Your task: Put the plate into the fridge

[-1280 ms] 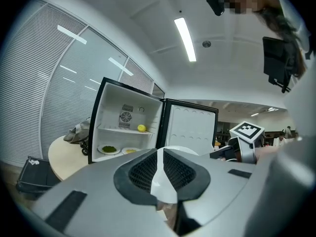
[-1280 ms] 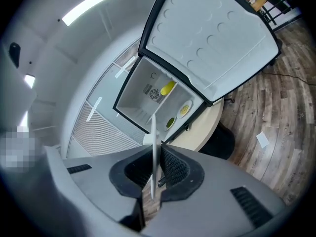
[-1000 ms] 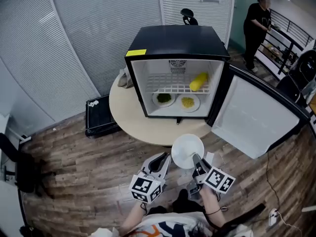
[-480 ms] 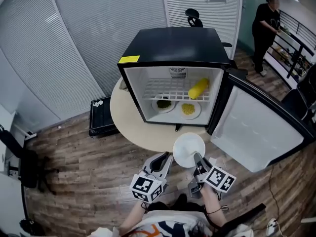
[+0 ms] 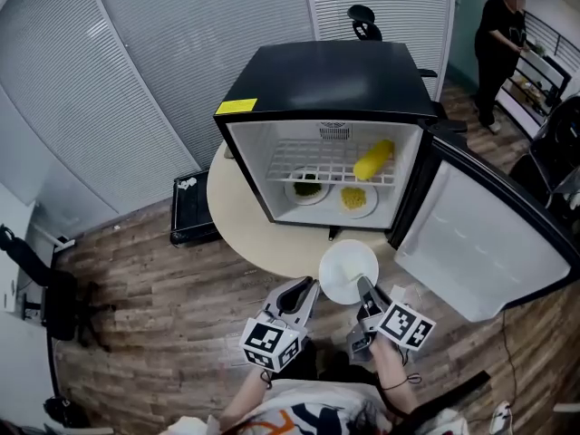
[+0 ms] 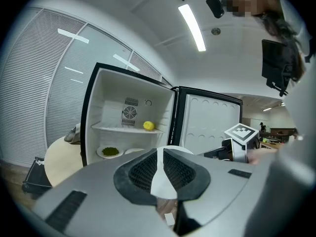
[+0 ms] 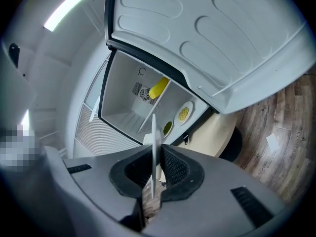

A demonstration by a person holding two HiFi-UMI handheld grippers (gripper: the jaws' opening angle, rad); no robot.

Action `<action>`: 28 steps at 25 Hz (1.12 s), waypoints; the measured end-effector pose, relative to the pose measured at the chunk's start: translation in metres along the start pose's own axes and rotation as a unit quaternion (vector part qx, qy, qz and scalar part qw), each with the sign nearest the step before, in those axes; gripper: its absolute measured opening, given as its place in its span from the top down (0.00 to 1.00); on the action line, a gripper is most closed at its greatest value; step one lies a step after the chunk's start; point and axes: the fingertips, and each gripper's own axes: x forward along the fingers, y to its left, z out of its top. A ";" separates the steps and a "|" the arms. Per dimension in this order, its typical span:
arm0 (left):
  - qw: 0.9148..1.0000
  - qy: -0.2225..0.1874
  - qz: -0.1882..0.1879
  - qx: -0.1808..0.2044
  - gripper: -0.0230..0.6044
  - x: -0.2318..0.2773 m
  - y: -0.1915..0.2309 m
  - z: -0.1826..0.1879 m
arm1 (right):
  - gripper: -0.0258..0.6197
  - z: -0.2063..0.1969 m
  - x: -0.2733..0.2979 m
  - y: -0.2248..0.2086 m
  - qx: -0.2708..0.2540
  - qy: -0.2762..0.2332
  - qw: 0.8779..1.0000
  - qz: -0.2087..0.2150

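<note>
A black mini fridge (image 5: 335, 80) stands on a round beige table (image 5: 258, 234), its door (image 5: 480, 243) swung open to the right. Its wire shelf carries a yellow corn cob (image 5: 373, 160). Below sit a plate of green food (image 5: 307, 187) and a plate of yellow food (image 5: 354, 198). My right gripper (image 5: 364, 293) is shut on the near rim of an empty white plate (image 5: 348, 268), held over the table's front edge. In the right gripper view the plate (image 7: 154, 132) shows edge-on between the pads. My left gripper (image 5: 308, 288) hangs just left of the plate, shut and empty.
A black case (image 5: 190, 208) lies on the wood floor left of the table. A person (image 5: 501, 34) stands at the back right by a railing. An office chair (image 5: 364, 21) sits behind the fridge, another dark chair (image 5: 45, 288) at far left. Blind-covered walls close the back.
My view has drifted slightly, with the fridge sitting a little further right and closer. Both grippers and the held plate keep their places relative to each other.
</note>
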 end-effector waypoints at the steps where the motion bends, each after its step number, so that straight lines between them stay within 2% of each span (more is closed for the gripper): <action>1: 1.000 0.000 -0.002 0.001 0.89 0.002 0.003 0.001 | 0.91 0.001 0.002 0.000 0.001 -0.002 1.000 -0.001; 8: 0.999 0.006 -0.031 0.016 0.89 0.025 0.028 0.003 | 0.91 0.014 0.028 0.002 0.009 -0.028 0.999 -0.014; 16: 0.997 -0.004 -0.075 0.022 0.89 0.051 0.074 0.029 | 0.91 0.026 0.063 0.023 0.022 -0.061 0.998 -0.026; 28: 0.993 -0.015 -0.118 0.022 0.89 0.085 0.114 0.047 | 0.91 0.073 0.069 0.050 0.043 -0.139 0.988 -0.042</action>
